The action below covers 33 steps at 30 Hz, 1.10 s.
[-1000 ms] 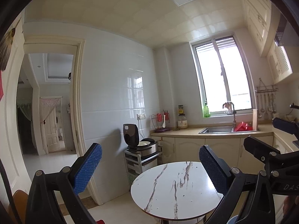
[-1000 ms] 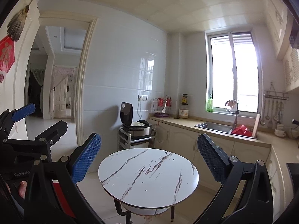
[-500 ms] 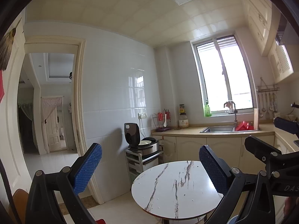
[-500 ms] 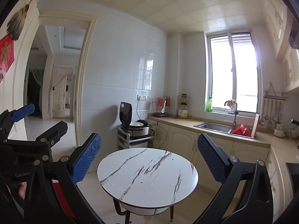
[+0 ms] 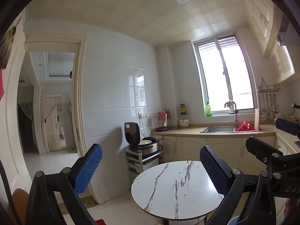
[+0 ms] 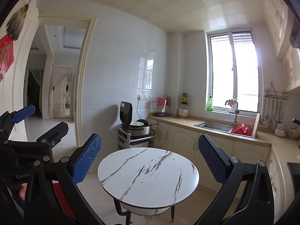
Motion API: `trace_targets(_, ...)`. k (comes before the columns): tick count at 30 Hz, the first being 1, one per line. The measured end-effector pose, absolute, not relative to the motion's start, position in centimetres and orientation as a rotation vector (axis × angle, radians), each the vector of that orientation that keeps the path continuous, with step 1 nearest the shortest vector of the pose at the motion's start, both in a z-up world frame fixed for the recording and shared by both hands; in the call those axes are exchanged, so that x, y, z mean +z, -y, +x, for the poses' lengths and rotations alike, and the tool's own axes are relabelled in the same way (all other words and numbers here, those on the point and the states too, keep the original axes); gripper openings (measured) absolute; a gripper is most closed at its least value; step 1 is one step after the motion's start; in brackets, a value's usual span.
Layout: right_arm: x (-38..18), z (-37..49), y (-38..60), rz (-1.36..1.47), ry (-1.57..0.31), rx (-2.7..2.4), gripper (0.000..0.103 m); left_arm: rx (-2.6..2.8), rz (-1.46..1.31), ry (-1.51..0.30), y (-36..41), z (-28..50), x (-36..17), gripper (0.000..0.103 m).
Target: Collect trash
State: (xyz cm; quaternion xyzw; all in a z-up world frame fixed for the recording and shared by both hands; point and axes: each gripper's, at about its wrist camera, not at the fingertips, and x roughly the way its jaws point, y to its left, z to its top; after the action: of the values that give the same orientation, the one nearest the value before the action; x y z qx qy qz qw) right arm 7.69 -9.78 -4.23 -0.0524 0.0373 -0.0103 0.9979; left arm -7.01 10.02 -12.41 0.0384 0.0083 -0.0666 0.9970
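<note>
Both hand-held grippers are held up in the air, facing a small round marble-topped bench [image 6: 148, 176] in a kitchen. The left hand-held gripper [image 5: 151, 168] has its blue pads spread wide with nothing between them; the right hand-held gripper [image 6: 150, 161] is equally wide open and empty.

No clear piece of trash shows anywhere. The bench top carries only a few tiny dark and pale specks [image 6: 146, 189] toward its near edge, too small to tell whether they are crumbs, marks or litter. The floor under the bench is mostly hidden, and something red [image 6: 60, 193] low behind the right gripper's near finger cannot be made out.

The main risk, as I judge it, is reaching for the wrong thing: the specks may be part of the marble pattern, and pads this broad would likely slide over anything so flat and small, pushing it off the bench edge. Both tools sit close together, so a hurried reach could knock one against the other or against the bench rim.
</note>
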Motion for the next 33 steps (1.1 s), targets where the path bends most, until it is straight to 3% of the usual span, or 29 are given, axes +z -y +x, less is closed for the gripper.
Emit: trace_targets(33,-4.2,7.6,10.0,-0.105,-0.075,-0.019,0.103,-0.141,0.083,-0.013,-11.8,-6.2,-12.1,0.102)
